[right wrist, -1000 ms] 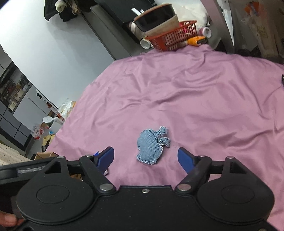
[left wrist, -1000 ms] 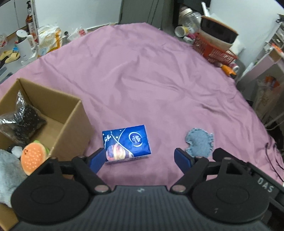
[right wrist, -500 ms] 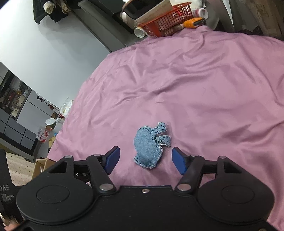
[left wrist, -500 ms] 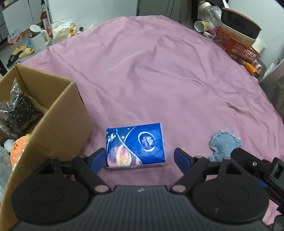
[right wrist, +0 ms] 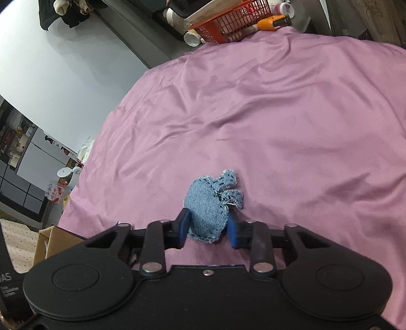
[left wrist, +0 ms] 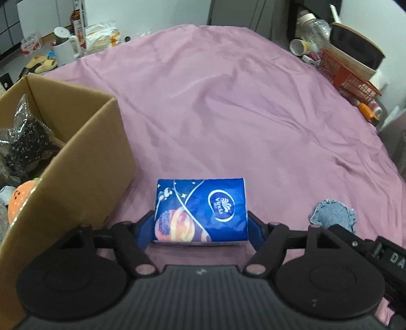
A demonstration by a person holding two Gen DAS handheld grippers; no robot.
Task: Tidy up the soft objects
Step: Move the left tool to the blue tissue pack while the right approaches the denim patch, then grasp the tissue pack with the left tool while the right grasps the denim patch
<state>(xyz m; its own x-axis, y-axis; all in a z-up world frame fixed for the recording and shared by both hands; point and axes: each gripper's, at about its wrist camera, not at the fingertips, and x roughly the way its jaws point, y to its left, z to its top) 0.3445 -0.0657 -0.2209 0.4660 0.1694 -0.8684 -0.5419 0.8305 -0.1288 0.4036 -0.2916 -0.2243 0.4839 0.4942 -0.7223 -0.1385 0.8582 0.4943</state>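
Right wrist: right tongs [right wrist: 207, 229] pinch denim toy [right wrist: 209, 207].

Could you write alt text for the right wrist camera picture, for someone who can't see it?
The right gripper has just closed its blue jaws on a small denim soft toy lying on a wrinkled pink bedsheet. A red basket sits beyond the bed.

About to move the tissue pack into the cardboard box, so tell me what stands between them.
Only the box's own near wall. The tissue pack lies on the purple cloth just right of the cardboard box, between the left gripper's fingers, with bare cloth between pack and wall. It has to go up over the rim.
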